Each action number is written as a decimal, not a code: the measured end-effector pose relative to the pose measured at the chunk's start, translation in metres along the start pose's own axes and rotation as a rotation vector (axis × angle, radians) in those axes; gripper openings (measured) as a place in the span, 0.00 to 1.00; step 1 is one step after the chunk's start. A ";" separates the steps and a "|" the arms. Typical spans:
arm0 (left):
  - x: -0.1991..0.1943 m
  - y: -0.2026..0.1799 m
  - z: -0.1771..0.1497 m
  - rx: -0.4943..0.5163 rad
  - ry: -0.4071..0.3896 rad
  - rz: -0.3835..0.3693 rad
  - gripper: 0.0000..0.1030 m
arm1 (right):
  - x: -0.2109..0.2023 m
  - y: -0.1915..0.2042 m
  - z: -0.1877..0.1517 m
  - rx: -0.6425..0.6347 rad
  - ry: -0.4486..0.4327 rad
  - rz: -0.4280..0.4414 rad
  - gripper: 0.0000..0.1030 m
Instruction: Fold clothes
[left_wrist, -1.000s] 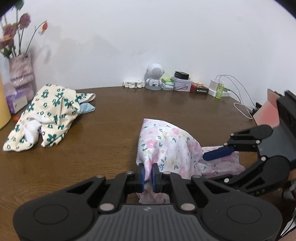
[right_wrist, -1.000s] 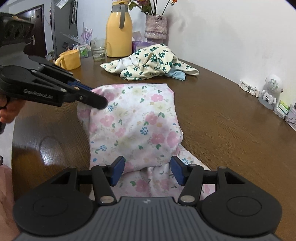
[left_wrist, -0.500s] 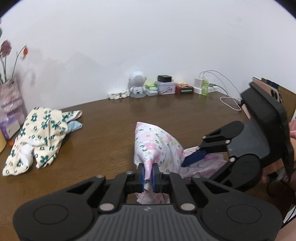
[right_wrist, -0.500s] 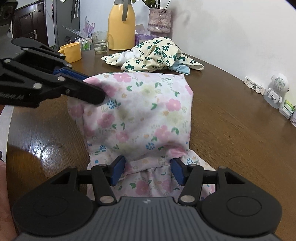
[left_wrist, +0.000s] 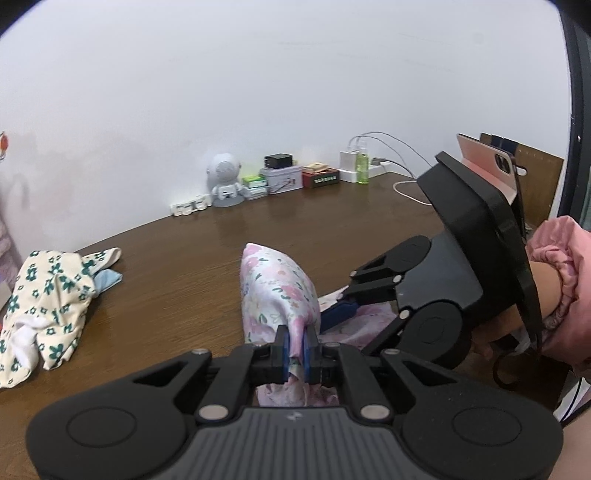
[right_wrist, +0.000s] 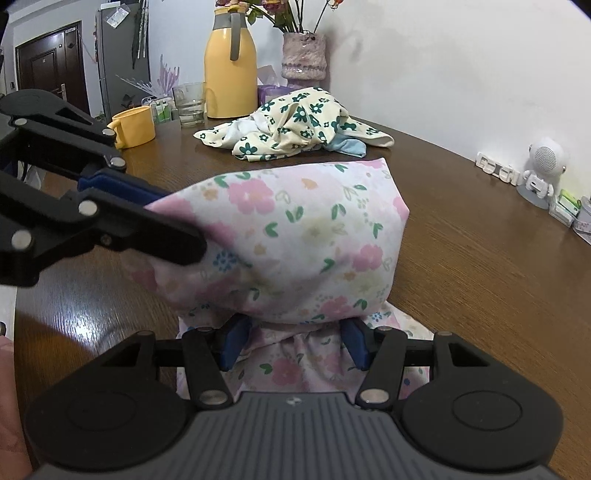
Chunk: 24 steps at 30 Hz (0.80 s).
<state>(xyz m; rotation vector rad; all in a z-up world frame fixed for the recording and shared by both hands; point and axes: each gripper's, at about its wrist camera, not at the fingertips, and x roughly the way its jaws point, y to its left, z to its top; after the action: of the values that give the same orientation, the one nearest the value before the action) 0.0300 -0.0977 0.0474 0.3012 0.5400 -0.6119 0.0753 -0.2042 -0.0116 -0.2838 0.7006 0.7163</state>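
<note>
A pink floral garment (left_wrist: 277, 291) lies partly on the brown table and is lifted at one edge; it fills the middle of the right wrist view (right_wrist: 295, 243). My left gripper (left_wrist: 295, 350) is shut on its raised edge and also shows at the left of the right wrist view (right_wrist: 173, 221). My right gripper (right_wrist: 291, 343) is open, its blue pads on either side of the cloth's lower part. It also shows in the left wrist view (left_wrist: 338, 312), low against the cloth. A cream garment with green flowers (left_wrist: 48, 306) lies crumpled apart (right_wrist: 295, 125).
Along the wall stand a white robot figure (left_wrist: 225, 181), small boxes (left_wrist: 280, 179) and a charger with cables (left_wrist: 369, 166). A yellow jug (right_wrist: 231, 66), vase (right_wrist: 303, 55), glass (right_wrist: 188, 103) and yellow mug (right_wrist: 135, 127) stand at the table's far end.
My left gripper has lifted the pink garment's edge higher, so the cloth stands taller. The right gripper has stayed open around the lower part and come closer to the left one.
</note>
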 end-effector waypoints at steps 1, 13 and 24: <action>0.001 -0.003 0.000 0.011 0.001 -0.002 0.06 | -0.002 -0.001 -0.001 0.001 0.001 -0.003 0.55; 0.013 -0.027 0.002 0.092 0.008 0.005 0.06 | -0.039 -0.011 -0.013 -0.039 0.101 -0.048 0.60; 0.023 -0.047 0.006 0.156 0.015 -0.022 0.06 | -0.043 -0.009 -0.014 -0.065 0.223 -0.076 0.60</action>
<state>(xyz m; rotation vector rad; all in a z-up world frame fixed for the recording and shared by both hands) 0.0196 -0.1479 0.0341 0.4480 0.5109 -0.6749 0.0512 -0.2390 0.0075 -0.4524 0.8747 0.6408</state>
